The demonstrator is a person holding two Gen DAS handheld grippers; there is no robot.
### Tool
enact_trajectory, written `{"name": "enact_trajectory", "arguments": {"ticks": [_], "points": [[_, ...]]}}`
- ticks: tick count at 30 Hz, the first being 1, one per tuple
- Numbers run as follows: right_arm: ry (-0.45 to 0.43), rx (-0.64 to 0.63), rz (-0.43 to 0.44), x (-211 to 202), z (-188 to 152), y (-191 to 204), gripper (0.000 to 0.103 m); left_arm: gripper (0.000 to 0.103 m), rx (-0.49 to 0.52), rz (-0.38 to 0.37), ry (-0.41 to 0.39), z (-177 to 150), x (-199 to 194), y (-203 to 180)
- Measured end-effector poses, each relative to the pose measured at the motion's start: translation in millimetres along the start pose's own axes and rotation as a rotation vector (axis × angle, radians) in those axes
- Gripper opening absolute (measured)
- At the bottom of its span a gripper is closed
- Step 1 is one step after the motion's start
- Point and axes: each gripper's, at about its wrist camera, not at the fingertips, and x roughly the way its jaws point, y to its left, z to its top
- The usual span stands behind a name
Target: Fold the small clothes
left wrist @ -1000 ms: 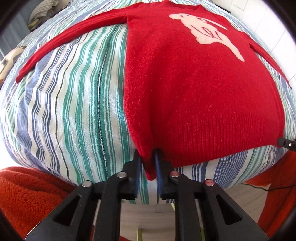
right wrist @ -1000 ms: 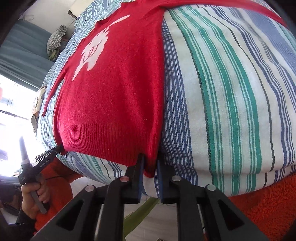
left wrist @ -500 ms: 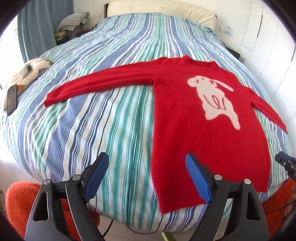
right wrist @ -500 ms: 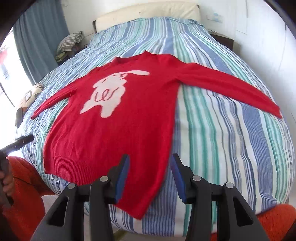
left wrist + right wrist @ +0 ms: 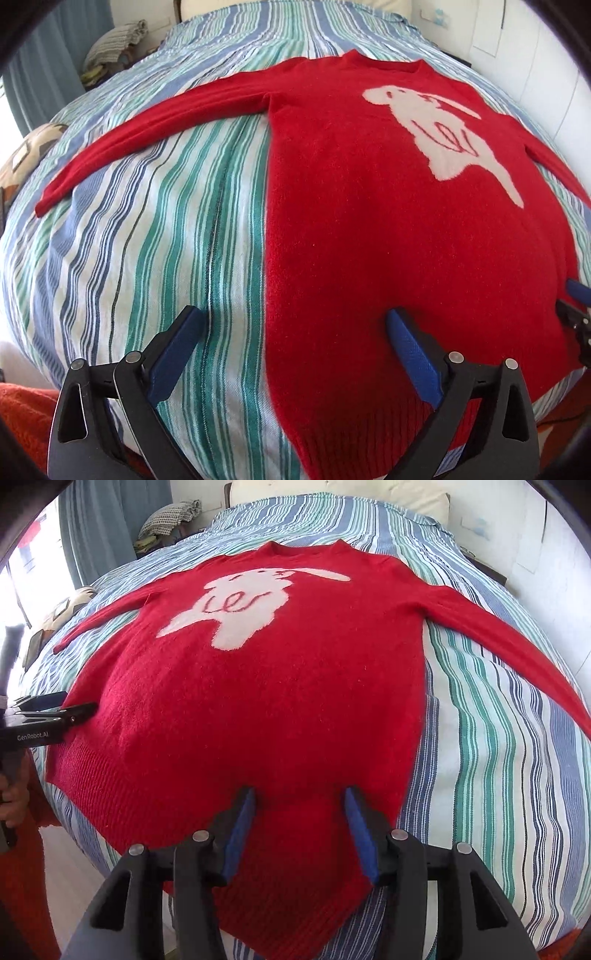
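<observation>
Lay flat on the striped bed (image 5: 155, 229), front up: a red sweater (image 5: 388, 229) with a pale animal figure (image 5: 439, 125) on the chest, both sleeves spread toward the bed's side edges, ribbed hem at the foot edge. Hovered over the hem's left corner with jaws spread wide and gripping nothing: left gripper (image 5: 295, 325), one blue pad (image 5: 413, 354) above the knit, the other above the sheet. Likewise released, jaws apart over the hem near its right corner: right gripper (image 5: 299, 808). Sat beyond the collar, at the head edge: a pillow (image 5: 332, 491).
</observation>
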Motion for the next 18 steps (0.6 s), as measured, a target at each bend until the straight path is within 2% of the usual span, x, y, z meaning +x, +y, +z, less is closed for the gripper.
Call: {"name": "enact_trajectory", "arguments": {"ticks": [6, 18], "points": [[-0.008, 0.004, -0.003, -0.2, -1.0, 1.5, 0.052, 0.103, 0.01, 0.015, -0.029, -5.0, 3.6, -3.5], [-0.012, 0.007, -0.009, -1.2, -2.1, 2.6, 0.052, 0.103, 0.013, 0.023, -0.03, -4.9, 3.7, -5.1]]}}
